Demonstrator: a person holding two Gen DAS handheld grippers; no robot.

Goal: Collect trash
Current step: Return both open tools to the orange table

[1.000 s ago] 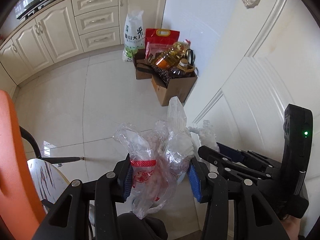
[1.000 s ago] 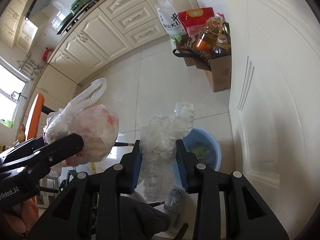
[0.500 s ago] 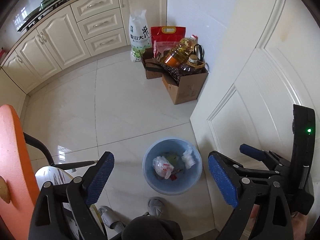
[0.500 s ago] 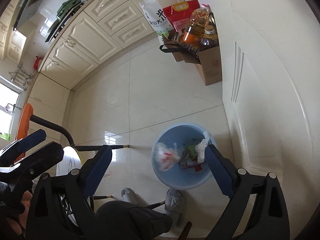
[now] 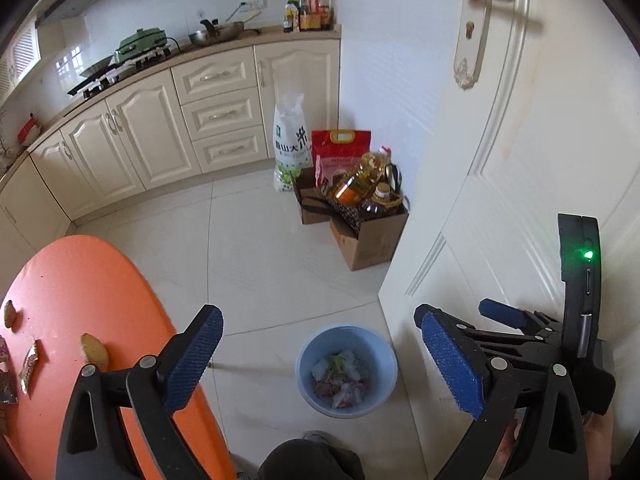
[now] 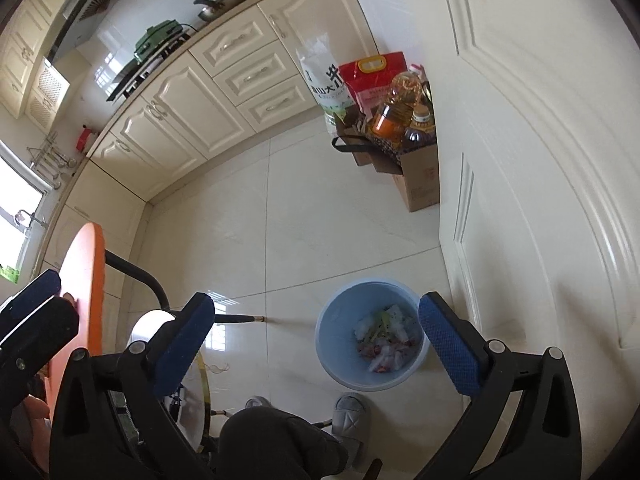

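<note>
The trash (image 5: 340,376) I'm collecting now sits in a crumpled heap of plastic inside the blue bin (image 5: 308,364), which stands on the floor tiles just beside the white door (image 5: 520,200). My left gripper (image 5: 320,360) has just been opening and I see nothing between its blue pads; the right gripper (image 6: 316,348) has likewise just spread its jaws wide, and they too are empty above the bin. More scraps, a peel and some wrappers (image 5: 30,364), lie on the orange table (image 5: 80,280) to my left, so I judge the job is not finished. The risks I see are these: swinging the left gripper back toward the table, I could clip its edge or push a wrapper off onto the floor, since thin flat pieces give the pads little to bite. The bin looks light and stands near my slippers (image 6: 348,412), so a careless step or a low pass could tip it. The right gripper is near the door panel and might knock it.
</note>
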